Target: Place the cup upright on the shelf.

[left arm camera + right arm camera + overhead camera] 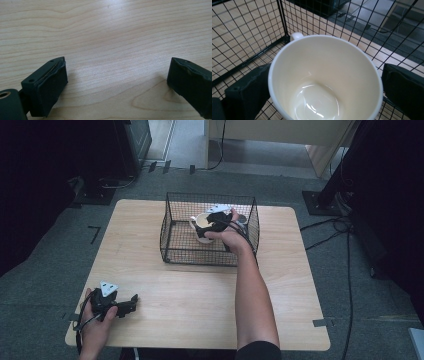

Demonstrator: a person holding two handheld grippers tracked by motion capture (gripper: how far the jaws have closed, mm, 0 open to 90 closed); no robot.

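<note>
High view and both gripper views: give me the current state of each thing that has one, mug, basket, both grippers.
Mug: upright, empty, inside the basket, between the right gripper's jaws.
Wire basket: open-topped, upright on the table.
Right gripper: reached down into the basket, jaws either side of the mug; whether they press it I cannot tell.
Left gripper: open, empty, low over bare table at the near left corner.

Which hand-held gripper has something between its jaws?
The right hand-held gripper, inside the wire basket, straddles a white mug; the left hand-held gripper is open over bare table.
</note>
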